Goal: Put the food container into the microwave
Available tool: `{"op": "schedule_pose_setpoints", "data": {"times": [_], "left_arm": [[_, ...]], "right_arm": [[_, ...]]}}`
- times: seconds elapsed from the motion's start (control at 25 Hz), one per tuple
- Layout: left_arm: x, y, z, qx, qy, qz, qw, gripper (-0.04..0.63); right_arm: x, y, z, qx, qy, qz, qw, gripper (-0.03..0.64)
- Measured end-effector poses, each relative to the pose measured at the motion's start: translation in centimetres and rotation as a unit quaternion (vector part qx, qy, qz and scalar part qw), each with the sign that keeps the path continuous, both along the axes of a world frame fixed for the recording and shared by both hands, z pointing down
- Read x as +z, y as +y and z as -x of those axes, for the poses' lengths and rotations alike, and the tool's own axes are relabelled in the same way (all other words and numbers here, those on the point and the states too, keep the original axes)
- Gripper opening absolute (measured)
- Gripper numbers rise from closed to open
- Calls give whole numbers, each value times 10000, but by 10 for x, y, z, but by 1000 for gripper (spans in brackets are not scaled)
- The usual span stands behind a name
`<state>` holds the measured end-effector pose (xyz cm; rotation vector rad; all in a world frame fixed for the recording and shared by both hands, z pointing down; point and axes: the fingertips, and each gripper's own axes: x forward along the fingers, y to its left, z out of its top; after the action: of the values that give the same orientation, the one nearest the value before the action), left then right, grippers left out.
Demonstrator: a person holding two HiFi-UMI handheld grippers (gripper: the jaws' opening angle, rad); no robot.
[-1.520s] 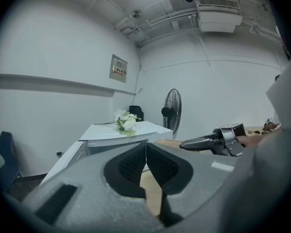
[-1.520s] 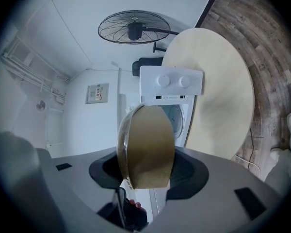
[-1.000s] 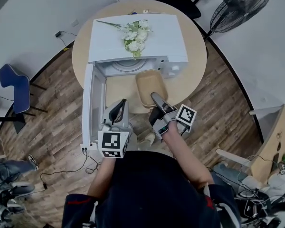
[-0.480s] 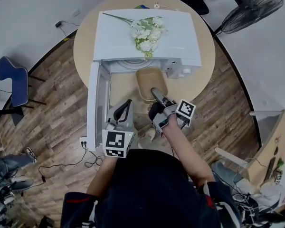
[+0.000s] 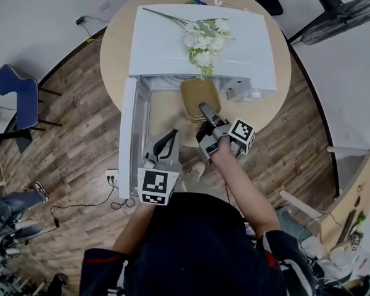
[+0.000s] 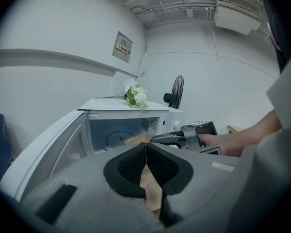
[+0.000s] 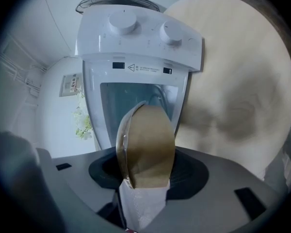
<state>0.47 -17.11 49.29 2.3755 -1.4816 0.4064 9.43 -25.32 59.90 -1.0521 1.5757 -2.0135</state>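
Note:
The tan oval food container (image 5: 199,95) (image 7: 146,142) hangs over the table right at the mouth of the white microwave (image 5: 203,48) (image 7: 136,57). My right gripper (image 5: 205,111) (image 7: 143,178) is shut on its near rim, holding it edge-on. The microwave door (image 5: 131,134) (image 6: 43,149) stands swung open to the left, and the glass turntable (image 6: 119,139) shows inside. My left gripper (image 5: 164,148) (image 6: 145,152) hovers beside the open door, near the table's front edge, with its pads pressed together and nothing between them.
A bunch of white flowers (image 5: 203,39) lies on top of the microwave. The round wooden table (image 5: 114,54) leaves little room around it. A fan (image 5: 348,14), a blue chair (image 5: 15,97) and floor cables (image 5: 108,199) surround the table.
My right gripper has carried the container forward, from over the table's middle up to the microwave's opening. The left gripper has sunk a little beside the door.

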Motion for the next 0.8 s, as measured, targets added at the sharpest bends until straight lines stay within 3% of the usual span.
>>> {"op": "schedule_pose_setpoints", "data": {"times": [0.8], "left_arm": [[15,-5,8,76,62,177,9998,17]], "right_arm": [[23,-59,33,163,-107,-151,9997,201]]}}
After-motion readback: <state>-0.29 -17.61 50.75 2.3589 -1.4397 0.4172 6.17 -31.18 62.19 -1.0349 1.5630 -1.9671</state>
